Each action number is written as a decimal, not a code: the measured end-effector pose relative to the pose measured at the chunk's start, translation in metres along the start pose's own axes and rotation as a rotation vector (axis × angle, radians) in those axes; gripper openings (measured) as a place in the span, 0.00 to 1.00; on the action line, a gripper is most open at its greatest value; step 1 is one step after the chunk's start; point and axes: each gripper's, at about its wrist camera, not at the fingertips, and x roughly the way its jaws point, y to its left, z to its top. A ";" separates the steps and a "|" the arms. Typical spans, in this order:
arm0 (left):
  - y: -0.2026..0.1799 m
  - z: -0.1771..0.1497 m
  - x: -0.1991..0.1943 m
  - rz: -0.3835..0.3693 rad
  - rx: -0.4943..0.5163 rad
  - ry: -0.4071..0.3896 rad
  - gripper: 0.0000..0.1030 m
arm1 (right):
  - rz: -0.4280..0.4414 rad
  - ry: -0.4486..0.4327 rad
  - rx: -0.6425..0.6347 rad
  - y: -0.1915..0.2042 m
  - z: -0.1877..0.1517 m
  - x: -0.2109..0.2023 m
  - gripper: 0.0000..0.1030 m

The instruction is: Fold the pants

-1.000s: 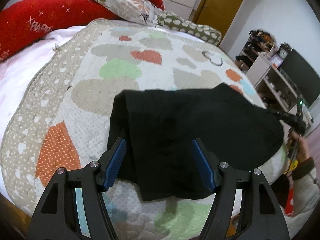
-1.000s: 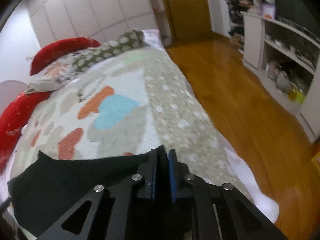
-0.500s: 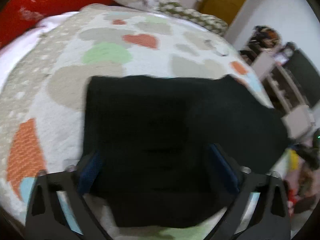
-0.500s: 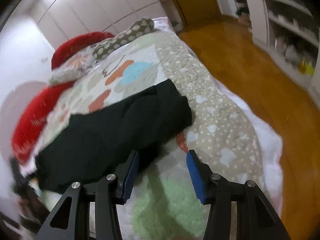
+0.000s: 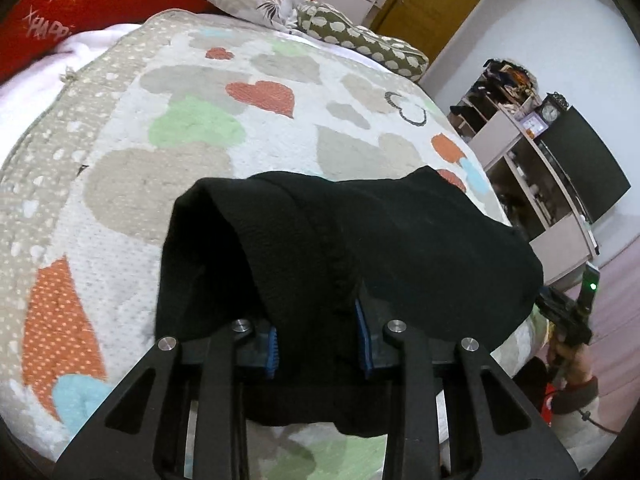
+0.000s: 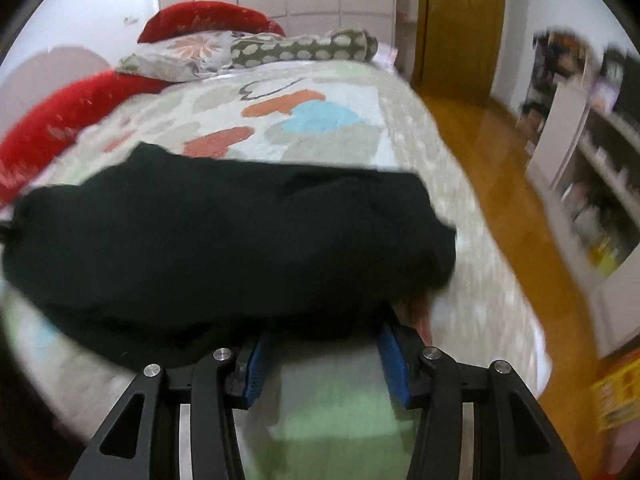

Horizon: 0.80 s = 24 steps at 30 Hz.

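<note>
While the black pants (image 5: 360, 248) lie folded across the near edge of the bed (image 5: 200, 128), the left gripper (image 5: 318, 340) is clenched on a bunched fold of them: its blue pads (image 5: 273, 346) press in from both sides, with only the thick fabric between them, and the cloth rises in a hump just ahead of the fingers. The right gripper (image 6: 326, 364) stands released, its blue pads (image 6: 394, 364) wide apart with bare quilt showing between them; the pants' near edge drapes over the fingertips, so whether the tips touch the cloth cannot be told.

A second ago the left gripper was spread wide over flat fabric, and half a second ago it was still wide around the pants; now it has closed and gathered the cloth upward. The right gripper was pinched on the pants a second ago, had let go half a second ago, and is now close up against the garment's edge, which then lay farther ahead of it.

From the left wrist view, the pants reach toward the bed's right edge, where the hand (image 5: 572, 360) holding the other gripper shows beyond the cloth, with a dark screen (image 5: 580, 164) and a shelf unit (image 5: 516, 140) behind. From the right wrist view, which is motion-blurred, the pants appear as a long band across the bed, with wooden floor (image 6: 500, 168) to the right and pillows (image 6: 248, 52) at the far end.
</note>
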 end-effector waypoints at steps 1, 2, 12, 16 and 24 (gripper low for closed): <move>-0.001 0.000 0.000 0.004 0.007 0.007 0.28 | -0.021 -0.007 0.003 0.000 0.006 0.006 0.32; -0.002 -0.001 0.001 0.009 0.014 0.013 0.28 | -0.020 -0.007 0.026 -0.003 0.011 0.006 0.26; -0.002 -0.011 -0.002 0.021 0.022 0.002 0.28 | -0.138 -0.006 0.265 -0.086 -0.004 -0.052 0.19; -0.008 -0.012 -0.007 0.048 0.041 -0.014 0.29 | -0.011 0.039 0.272 -0.077 -0.008 -0.044 0.30; -0.001 -0.008 -0.041 0.051 -0.002 -0.109 0.46 | 0.118 -0.023 0.279 -0.044 0.008 -0.042 0.37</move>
